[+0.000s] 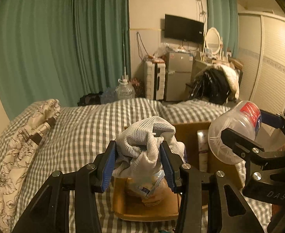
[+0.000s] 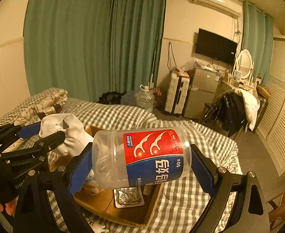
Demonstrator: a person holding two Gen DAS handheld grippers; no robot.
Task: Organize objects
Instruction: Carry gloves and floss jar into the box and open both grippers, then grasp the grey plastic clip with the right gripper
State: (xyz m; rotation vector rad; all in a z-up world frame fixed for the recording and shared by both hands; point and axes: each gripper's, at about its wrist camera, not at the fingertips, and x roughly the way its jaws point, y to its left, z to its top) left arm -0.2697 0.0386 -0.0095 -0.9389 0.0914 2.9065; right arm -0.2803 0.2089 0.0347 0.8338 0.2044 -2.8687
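Gingham bedcover [image 1: 88, 124], grey-and-white check, spans the whole bed in both views; floral pillow [image 1: 25, 136] at its left edge. Cardboard box [image 2: 123, 211] sits open on the cover, directly under both grippers. Inside it: a foil-topped tray [image 2: 127, 197] flat on the bottom, a wrapped packet [image 1: 203, 151] standing against the right wall, and a crumpled plastic bag [image 1: 152, 186] below the left gripper.

Right gripper [image 2: 142, 159]: fingers spread wide, blue pads clamped on both ends of a clear floss-pick jar [image 2: 140, 157] with a red-and-blue label. Jar lies sideways, tilted, held in the air above the box, touching nothing else.

Left gripper [image 1: 140, 161]: fingers about half closed, pads pinching a bunched white mesh bag [image 1: 146, 141]. Bag held above the box's left half, lower folds hanging just over the plastic bag; can't tell if they touch.

The two grippers sit side by side, near each other, apart.
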